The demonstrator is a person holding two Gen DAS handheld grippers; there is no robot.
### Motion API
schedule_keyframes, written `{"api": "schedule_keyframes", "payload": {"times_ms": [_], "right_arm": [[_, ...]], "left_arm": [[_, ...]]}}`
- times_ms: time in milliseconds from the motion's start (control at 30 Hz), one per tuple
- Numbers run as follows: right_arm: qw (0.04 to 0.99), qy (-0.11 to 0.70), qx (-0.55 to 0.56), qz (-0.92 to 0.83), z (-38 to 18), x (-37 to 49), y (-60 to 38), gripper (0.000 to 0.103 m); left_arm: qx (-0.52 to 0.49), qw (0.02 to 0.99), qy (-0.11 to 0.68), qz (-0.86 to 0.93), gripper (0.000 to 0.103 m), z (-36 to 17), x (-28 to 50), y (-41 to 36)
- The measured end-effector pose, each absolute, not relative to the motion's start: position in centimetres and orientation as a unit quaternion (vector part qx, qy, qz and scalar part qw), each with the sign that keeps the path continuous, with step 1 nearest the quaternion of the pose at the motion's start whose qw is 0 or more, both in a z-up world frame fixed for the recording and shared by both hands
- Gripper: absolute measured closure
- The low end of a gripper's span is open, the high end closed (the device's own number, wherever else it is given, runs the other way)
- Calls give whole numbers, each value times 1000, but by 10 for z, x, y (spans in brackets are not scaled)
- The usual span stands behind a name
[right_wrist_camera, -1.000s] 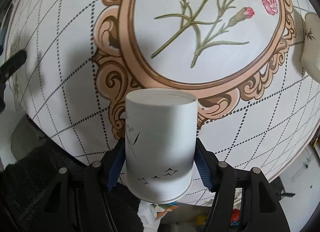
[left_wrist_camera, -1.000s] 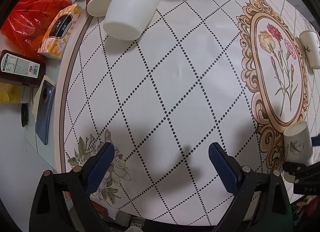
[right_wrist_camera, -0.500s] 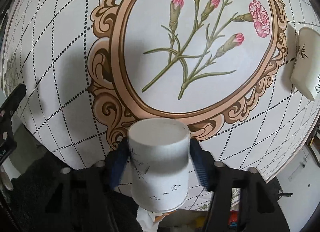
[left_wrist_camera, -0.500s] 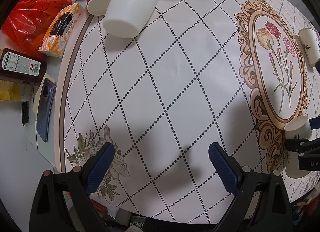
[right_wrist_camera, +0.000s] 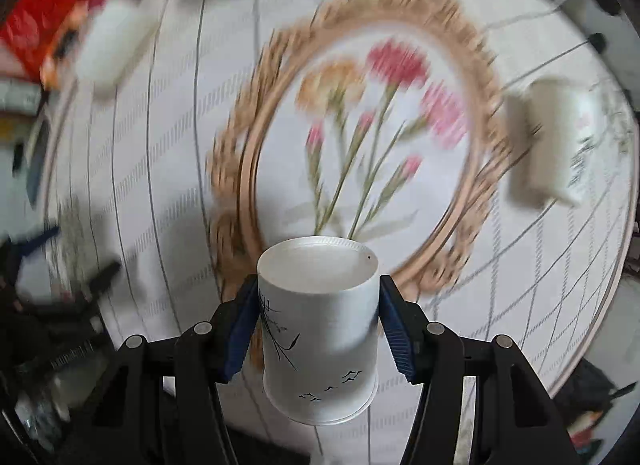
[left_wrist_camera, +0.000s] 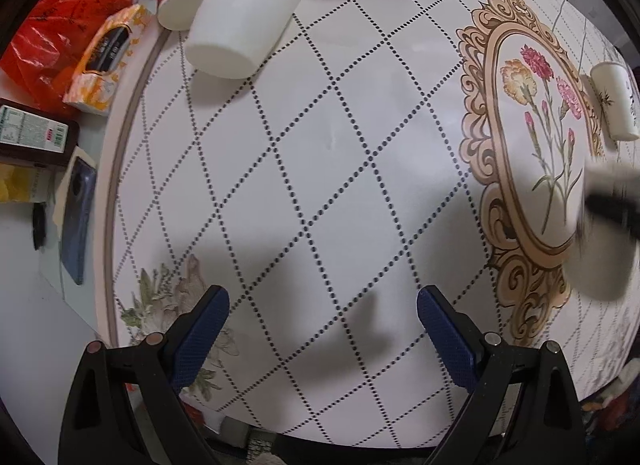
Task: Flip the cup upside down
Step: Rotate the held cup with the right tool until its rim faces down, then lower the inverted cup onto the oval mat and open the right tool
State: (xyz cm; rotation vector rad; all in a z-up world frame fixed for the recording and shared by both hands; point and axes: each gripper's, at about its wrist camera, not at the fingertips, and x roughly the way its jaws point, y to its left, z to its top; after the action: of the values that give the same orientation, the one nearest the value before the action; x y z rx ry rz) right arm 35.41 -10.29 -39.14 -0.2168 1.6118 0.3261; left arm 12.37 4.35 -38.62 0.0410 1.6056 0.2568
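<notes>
Five cups are showing around the floral medallion (left_wrist_camera: 536,137): two printed white ones (right_wrist_camera: 320,329) (left_wrist_camera: 614,101), a plain white, a red, and seemingly a dark green.

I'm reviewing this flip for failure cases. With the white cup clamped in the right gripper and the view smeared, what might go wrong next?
1. The right gripper pinches the white paper cup only at its sides; a fast swing might let it slip or get crushed.
2. Another white cup lies on its side nearby and might be struck.

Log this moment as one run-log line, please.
right gripper: shut on paper cup, airborne, mid-turn | left gripper: open, empty
</notes>
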Motion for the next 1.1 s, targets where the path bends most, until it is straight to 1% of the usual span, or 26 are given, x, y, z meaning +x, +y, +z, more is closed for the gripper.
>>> {"api": "schedule_keyframes", "payload": {"times_ms": [67,200,267,467,700,800,900,933,1000,1100], "right_arm": [[726,671,-65,134,-381,362,-110,42],[824,557,8,109,-363,369,-122,42],[846,523,21,97,-353,367,-121,42],[867,491,18,82,-379,356,-116,42],[862,498,-1,96,-373,331,-118,40],[849,520,0,90,-376,328,-119,32],[846,527,0,83,-373,324,-122,31],[846,527,4,82,-371,323,-123,28],[844,531,19,71,-362,322,-128,19],[841,538,40,49,-341,315,-138,8]], "left_arm": [[7,683,722,113,7,-388,127,45],[0,680,725,111,7,-390,133,48],[3,679,726,110,7,-391,135,49],[12,687,721,94,7,-389,144,41],[4,700,711,68,7,-383,150,38],[3,705,706,61,7,-376,145,36],[3,711,701,55,7,-369,146,37],[3,714,698,52,7,-365,147,36],[8,722,691,45,7,-357,148,35],[18,736,675,34,7,-338,150,30]]}}
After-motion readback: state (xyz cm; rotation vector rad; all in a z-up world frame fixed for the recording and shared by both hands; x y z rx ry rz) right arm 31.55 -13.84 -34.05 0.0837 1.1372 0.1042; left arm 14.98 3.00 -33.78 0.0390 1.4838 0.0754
